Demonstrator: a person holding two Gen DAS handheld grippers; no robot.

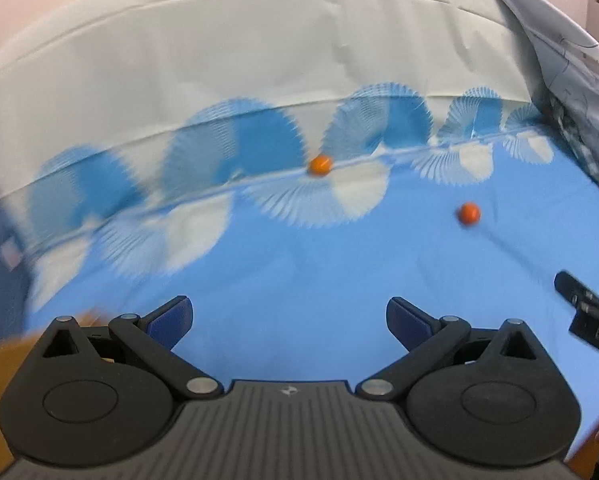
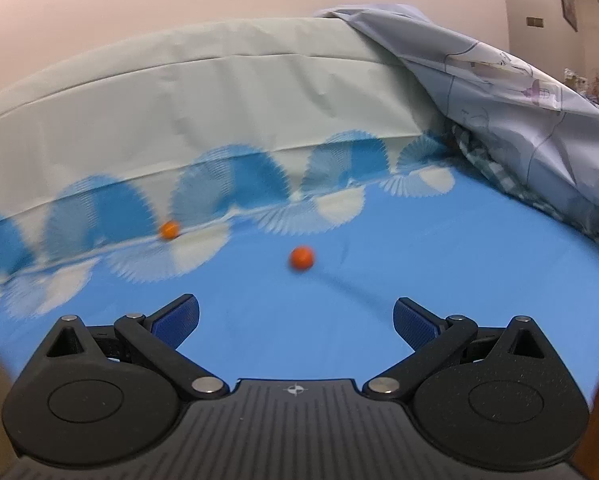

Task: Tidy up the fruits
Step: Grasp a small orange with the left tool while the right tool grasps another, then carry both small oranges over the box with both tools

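Two small orange fruits lie on a blue bedsheet. The far fruit rests at the fold where the sheet rises. The near fruit lies on the flat blue part. My left gripper is open and empty, well short of both fruits. My right gripper is open and empty, with the near fruit straight ahead of it. The right gripper also shows at the right edge of the left wrist view.
The sheet has a blue and white fan pattern and rises to a pale raised edge behind. A crumpled grey-blue quilt lies at the right. An orange-brown object, blurred, sits at my left gripper's left side.
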